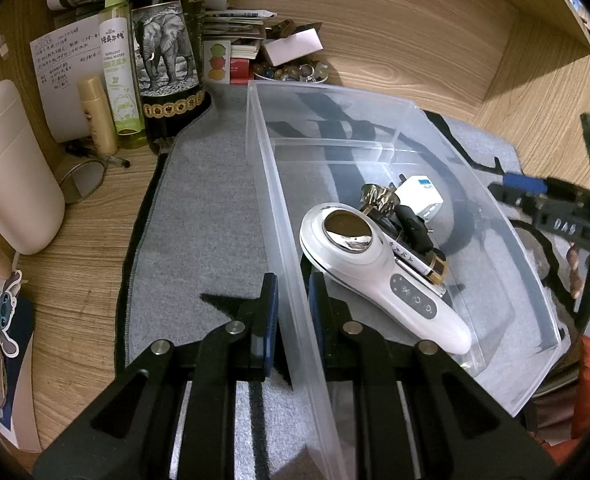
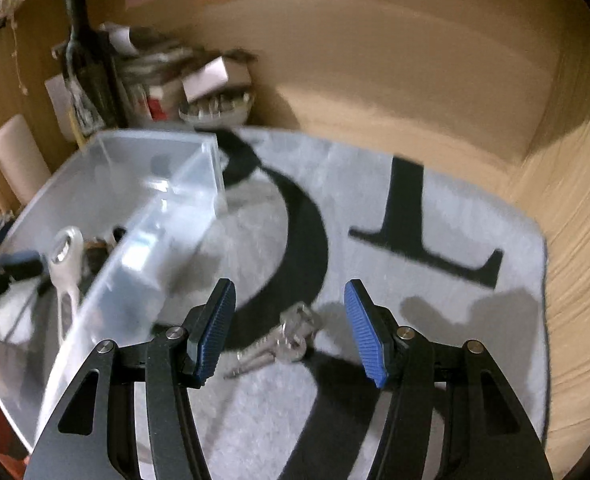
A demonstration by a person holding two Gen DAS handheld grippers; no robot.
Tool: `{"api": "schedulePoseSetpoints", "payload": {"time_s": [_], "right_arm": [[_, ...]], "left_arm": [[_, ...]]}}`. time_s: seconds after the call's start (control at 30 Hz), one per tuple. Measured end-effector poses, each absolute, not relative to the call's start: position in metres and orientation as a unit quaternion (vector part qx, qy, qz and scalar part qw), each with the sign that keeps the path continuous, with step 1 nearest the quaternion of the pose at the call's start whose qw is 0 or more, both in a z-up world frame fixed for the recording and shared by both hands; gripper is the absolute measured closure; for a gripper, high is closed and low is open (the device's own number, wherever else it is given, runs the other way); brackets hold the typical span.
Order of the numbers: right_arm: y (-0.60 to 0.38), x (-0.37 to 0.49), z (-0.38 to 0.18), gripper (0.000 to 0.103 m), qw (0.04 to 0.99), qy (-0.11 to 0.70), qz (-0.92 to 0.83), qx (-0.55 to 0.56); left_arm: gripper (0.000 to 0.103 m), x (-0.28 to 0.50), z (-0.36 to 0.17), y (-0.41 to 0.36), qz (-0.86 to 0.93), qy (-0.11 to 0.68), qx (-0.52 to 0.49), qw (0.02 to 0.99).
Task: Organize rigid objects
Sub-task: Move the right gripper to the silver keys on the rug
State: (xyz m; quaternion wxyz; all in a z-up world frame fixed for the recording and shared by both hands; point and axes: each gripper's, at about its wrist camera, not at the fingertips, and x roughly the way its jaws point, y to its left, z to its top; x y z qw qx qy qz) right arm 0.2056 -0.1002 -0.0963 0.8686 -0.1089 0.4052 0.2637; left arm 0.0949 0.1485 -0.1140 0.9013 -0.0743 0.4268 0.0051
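A clear plastic bin [image 1: 395, 120] stands on a grey mat [image 1: 199, 208]. Inside lie a white handheld device [image 1: 379, 272], a white charger plug [image 1: 421, 196], a silver ring-like piece [image 1: 377, 196] and a small black and gold item [image 1: 435, 264]. My left gripper [image 1: 293, 304] is shut on the bin's left wall. My right gripper [image 2: 289, 320] is open above a bunch of silver keys [image 2: 279, 340] lying on the mat [image 2: 415, 300], just right of the bin [image 2: 143, 216]. The right gripper also shows at the right edge of the left wrist view [image 1: 543, 200].
Behind the bin stand a dark elephant-label bottle [image 1: 167, 52], a green spray bottle [image 1: 119, 60], a beige tube [image 1: 97, 112], papers, small boxes and a bowl of beads [image 1: 291, 70]. A cream container [image 1: 11, 168] and a round mirror [image 1: 83, 176] sit at left. Wooden walls enclose the desk.
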Motion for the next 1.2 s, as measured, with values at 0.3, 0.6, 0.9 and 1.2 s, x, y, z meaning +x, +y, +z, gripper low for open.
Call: {"api": "schedulePoseSetpoints", "payload": {"time_s": [0.3, 0.6, 0.9, 1.2], "right_arm": [[-0.090, 0.186, -0.125, 0.021, 0.846, 0.414, 0.284, -0.181], [-0.098, 0.213, -0.141, 0.024, 0.836, 0.440, 0.283, -0.165], [-0.094, 0.213, -0.140, 0.056, 0.833, 0.433, 0.311, -0.150], [-0.091, 0.209, -0.138, 0.073, 0.836, 0.434, 0.305, -0.138]], "left_arm": [[0.088, 0.095, -0.114, 0.148, 0.005, 0.427, -0.075, 0.901], [0.088, 0.095, -0.114, 0.148, 0.005, 0.426, -0.075, 0.901], [0.088, 0.095, -0.114, 0.148, 0.005, 0.426, -0.075, 0.901], [0.088, 0.095, -0.114, 0.148, 0.005, 0.426, -0.075, 0.902]]}}
